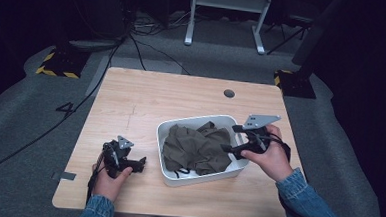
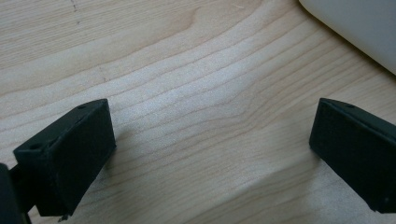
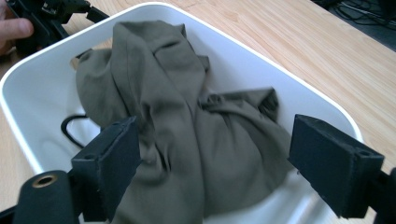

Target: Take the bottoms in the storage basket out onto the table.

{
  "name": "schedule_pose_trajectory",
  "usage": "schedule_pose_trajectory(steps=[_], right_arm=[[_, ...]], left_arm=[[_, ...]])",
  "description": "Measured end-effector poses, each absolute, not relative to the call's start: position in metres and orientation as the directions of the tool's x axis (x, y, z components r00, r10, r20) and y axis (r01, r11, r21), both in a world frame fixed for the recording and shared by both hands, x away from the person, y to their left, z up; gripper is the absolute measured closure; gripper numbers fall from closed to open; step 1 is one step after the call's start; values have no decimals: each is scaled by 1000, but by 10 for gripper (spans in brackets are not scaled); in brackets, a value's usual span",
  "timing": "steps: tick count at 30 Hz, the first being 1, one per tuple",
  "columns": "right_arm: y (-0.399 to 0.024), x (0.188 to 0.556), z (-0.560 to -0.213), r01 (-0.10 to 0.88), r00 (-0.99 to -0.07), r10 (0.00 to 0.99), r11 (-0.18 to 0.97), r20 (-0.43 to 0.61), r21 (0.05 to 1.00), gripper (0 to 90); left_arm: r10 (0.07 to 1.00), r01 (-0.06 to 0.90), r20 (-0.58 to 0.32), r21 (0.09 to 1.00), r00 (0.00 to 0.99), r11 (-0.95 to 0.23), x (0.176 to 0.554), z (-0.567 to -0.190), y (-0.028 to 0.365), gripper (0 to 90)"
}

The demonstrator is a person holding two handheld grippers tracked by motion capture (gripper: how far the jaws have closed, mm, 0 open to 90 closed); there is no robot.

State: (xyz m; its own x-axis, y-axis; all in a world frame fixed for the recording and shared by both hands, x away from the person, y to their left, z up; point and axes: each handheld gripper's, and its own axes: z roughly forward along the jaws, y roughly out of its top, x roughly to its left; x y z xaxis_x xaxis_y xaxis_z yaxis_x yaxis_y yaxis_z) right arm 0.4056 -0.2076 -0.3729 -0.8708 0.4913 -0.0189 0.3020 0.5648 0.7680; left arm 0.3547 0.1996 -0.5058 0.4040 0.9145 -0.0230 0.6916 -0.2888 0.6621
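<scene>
A crumpled olive-green cloth (image 1: 196, 148) lies in a white rectangular tub (image 1: 170, 175) near the middle of the wooden table (image 1: 146, 98). My right gripper (image 1: 229, 145) hangs over the tub's right rim, open, its jaws wide apart above the cloth (image 3: 187, 135) with nothing between them. A black cord (image 3: 70, 126) pokes out from under the cloth at the tub's (image 3: 28, 93) wall. My left gripper (image 1: 140, 163) rests low over the bare table left of the tub, open and empty. Its view takes in wood grain and a corner of the tub (image 2: 359, 28).
A round cable hole (image 1: 229, 94) sits near the table's far edge. Beyond the table are cables on grey carpet, a white frame leg (image 1: 190, 18) and black stands with yellow-striped bases (image 1: 58, 64).
</scene>
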Motion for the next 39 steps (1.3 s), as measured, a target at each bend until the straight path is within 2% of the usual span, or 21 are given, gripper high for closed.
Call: schedule_pose_trajectory(steps=[13, 20, 29, 30, 33, 37, 38, 39], right_arm=[[-149, 430, -394, 278, -911, 411, 635, -11, 721, 173], [-122, 445, -420, 294, -931, 364, 712, 23, 638, 188], [-105, 454, -451, 317, -937, 345, 765, 58, 560, 98], [-104, 456, -456, 326, -935, 350, 784, 57, 529, 95], [-101, 457, -467, 279, -951, 310, 838, 13, 469, 109], [-95, 453, -473, 251, -954, 297, 861, -36, 441, 122], [-93, 451, -470, 240, -960, 279, 873, -33, 424, 236], [-93, 451, -470, 240, -960, 279, 873, -33, 424, 236]], left_arm=[[916, 694, -29, 662, 399, -281, 354, -506, 199, 4], [917, 694, -28, 662, 399, -282, 354, -506, 200, 3], [917, 694, -26, 662, 398, -283, 355, -506, 199, 1], [918, 695, -25, 661, 395, -281, 355, -506, 199, 1], [919, 695, -25, 662, 394, -280, 356, -506, 199, 1], [919, 696, -25, 661, 395, -281, 356, -506, 199, 1], [919, 696, -26, 662, 394, -280, 356, -506, 199, 1], [919, 696, -26, 662, 394, -280, 356, -506, 199, 1]])
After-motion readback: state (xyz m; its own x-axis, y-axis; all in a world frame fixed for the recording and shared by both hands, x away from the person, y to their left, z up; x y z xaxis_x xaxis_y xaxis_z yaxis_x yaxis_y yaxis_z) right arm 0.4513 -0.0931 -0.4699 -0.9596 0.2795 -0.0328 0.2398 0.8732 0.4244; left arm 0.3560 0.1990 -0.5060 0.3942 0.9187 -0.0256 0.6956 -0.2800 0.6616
